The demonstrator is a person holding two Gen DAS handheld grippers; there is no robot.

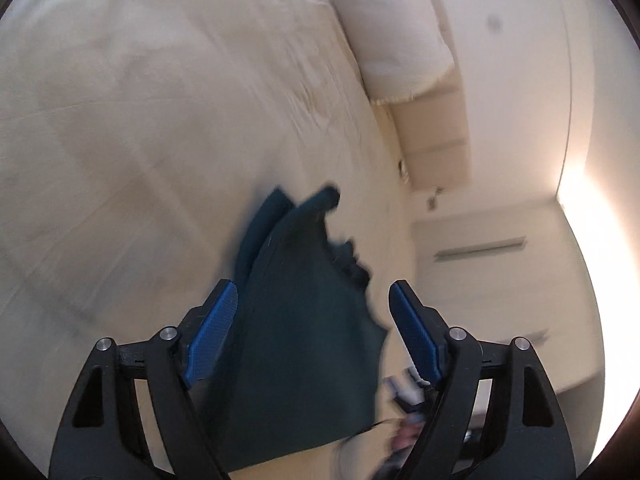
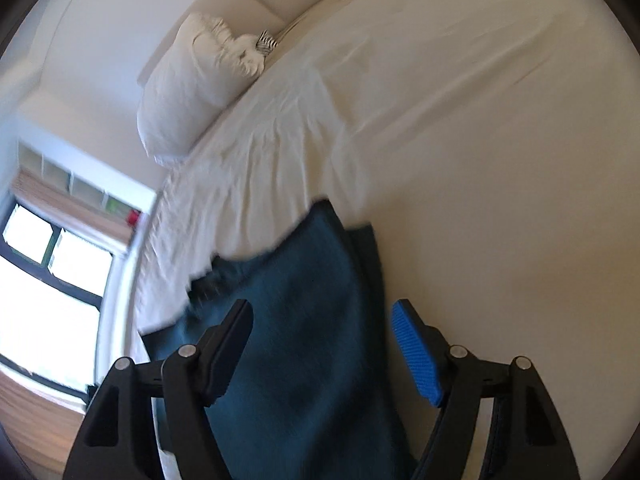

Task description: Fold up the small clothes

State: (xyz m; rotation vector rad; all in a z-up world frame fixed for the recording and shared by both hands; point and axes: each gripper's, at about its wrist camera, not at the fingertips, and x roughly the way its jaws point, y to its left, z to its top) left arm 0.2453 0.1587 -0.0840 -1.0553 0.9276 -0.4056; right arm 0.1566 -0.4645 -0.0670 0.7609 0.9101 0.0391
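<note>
A dark teal garment (image 1: pixel 304 320) lies on a cream bed sheet (image 1: pixel 140 120), partly folded over itself, with a ragged edge on its right side. My left gripper (image 1: pixel 314 296) is open, its blue-padded fingers standing either side of the cloth just above it, holding nothing. In the right wrist view the same teal garment (image 2: pixel 304 320) stretches between the fingers of my right gripper (image 2: pixel 324 316), which is also open and empty. Both views are blurred by motion.
A white pillow (image 1: pixel 396 32) rests against the padded headboard (image 1: pixel 436 136); it also shows in the right wrist view (image 2: pixel 188 92). The white sheet (image 2: pixel 460 100) spreads to the right there. A window (image 2: pixel 44 280) and wooden floor lie to the left.
</note>
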